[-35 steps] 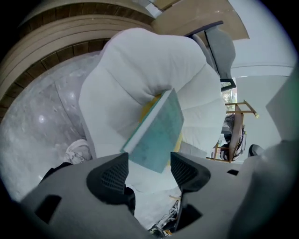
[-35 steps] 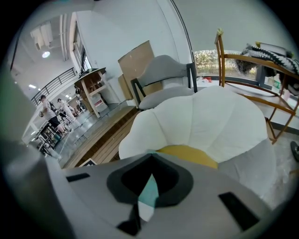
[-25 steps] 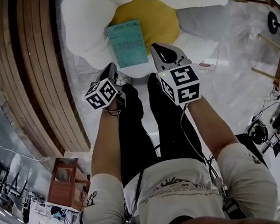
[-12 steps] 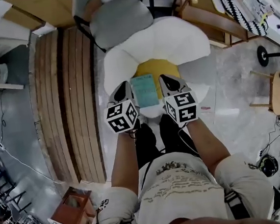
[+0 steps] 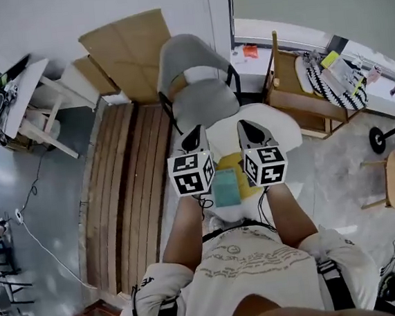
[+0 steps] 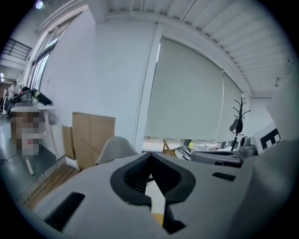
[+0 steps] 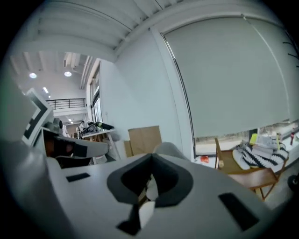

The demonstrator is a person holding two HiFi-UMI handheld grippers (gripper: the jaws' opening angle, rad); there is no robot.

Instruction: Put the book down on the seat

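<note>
The teal book (image 5: 225, 187) lies flat on the yellow middle (image 5: 245, 186) of the white petal-shaped seat (image 5: 287, 133), just in front of the person's body. Both grippers are held up above it, side by side, pointing away toward the room. The left gripper (image 5: 197, 134) is shut with nothing in it, and its closed jaws show in the left gripper view (image 6: 150, 158). The right gripper (image 5: 249, 128) is also shut and empty, its jaws meeting at a point in the right gripper view (image 7: 150, 158). Neither touches the book.
A grey shell chair (image 5: 197, 84) stands right behind the seat. Brown cardboard (image 5: 130, 52) leans on the wall. Wooden planks (image 5: 120, 189) lie along the floor at the left. A wooden rack (image 5: 310, 98) with striped items is at the right, a white table (image 5: 20, 87) at the left.
The grippers have lifted up and away from the book, which stays on the seat. The head view has risen and now takes in the chair, wall and room.
</note>
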